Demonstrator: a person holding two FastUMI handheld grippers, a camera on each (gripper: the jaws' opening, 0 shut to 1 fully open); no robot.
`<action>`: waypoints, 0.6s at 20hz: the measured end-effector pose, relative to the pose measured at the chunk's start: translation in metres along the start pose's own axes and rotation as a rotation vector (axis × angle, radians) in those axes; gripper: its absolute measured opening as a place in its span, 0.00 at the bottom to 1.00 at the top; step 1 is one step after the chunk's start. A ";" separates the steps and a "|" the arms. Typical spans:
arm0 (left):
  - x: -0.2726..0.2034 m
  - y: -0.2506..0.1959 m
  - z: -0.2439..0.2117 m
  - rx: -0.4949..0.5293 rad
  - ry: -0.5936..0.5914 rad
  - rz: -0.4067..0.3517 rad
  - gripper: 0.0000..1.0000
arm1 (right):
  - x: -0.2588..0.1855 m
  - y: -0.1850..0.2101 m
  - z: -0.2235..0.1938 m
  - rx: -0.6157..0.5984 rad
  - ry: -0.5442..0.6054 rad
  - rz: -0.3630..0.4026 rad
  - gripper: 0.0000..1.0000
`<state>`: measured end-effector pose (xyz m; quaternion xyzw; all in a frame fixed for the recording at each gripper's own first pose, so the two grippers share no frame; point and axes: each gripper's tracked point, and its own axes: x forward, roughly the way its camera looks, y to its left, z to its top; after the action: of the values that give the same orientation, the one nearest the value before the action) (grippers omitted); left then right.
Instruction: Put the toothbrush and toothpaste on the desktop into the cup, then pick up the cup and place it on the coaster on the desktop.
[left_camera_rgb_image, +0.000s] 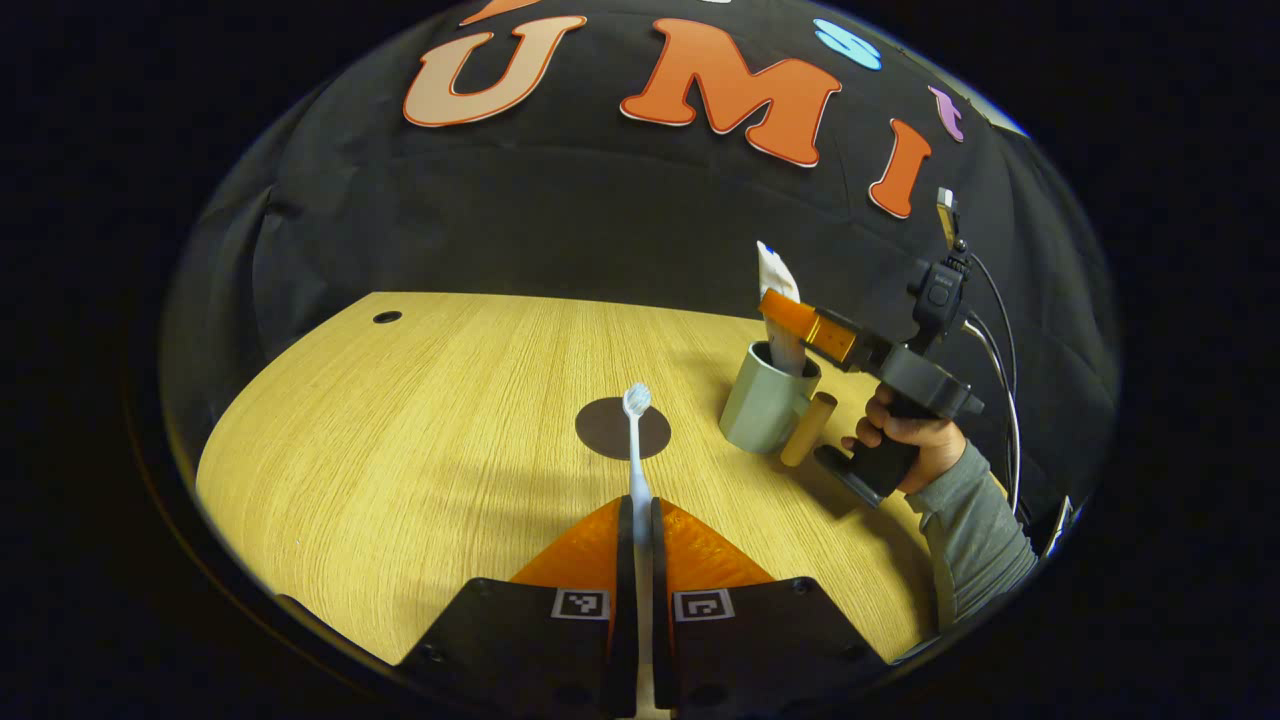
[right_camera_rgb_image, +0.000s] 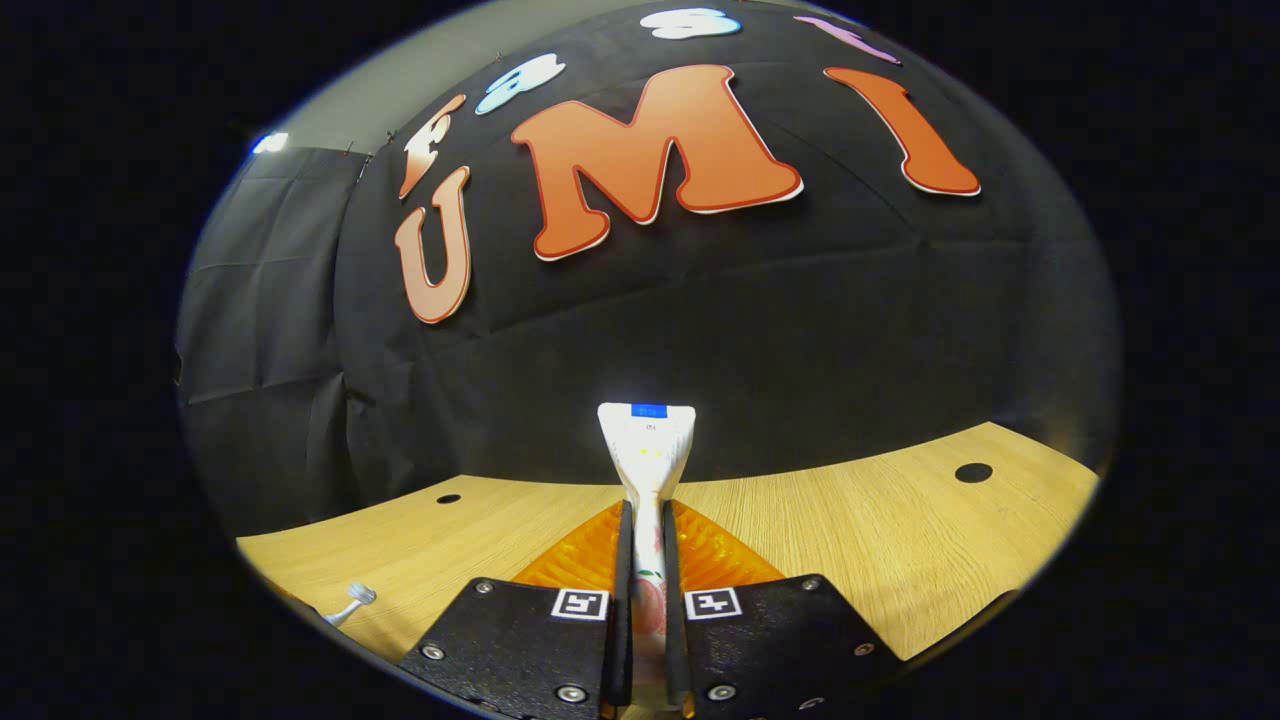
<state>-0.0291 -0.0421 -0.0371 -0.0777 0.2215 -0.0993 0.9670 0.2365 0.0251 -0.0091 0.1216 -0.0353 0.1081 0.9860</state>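
Left gripper (left_camera_rgb_image: 640, 520) pinching toothbrush (left_camera_rgb_image: 637, 440), coaster (left_camera_rgb_image: 610, 428) dead centre behind; right gripper (right_camera_rgb_image: 648, 540) squeezing toothpaste (right_camera_rgb_image: 648, 450) over cup (left_camera_rgb_image: 762, 405), centre-right.

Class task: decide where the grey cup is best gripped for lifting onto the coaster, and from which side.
Grip the cup by its body wall, coming in level from the coaster side: it stands upright, its wooden handle juts out the far side, and the toothpaste occupies its mouth.
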 end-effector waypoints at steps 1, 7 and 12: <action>-0.004 0.001 0.009 0.001 -0.015 -0.002 0.09 | -0.002 -0.001 -0.005 0.002 0.020 -0.003 0.15; 0.007 0.007 0.058 0.027 -0.097 -0.045 0.09 | -0.029 -0.019 -0.020 -0.029 0.064 -0.043 0.16; 0.026 0.006 0.090 0.066 -0.172 -0.082 0.10 | -0.045 -0.031 -0.021 0.010 0.087 -0.060 0.16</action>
<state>0.0346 -0.0322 0.0315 -0.0631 0.1308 -0.1388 0.9796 0.2008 -0.0079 -0.0403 0.1226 0.0116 0.0836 0.9889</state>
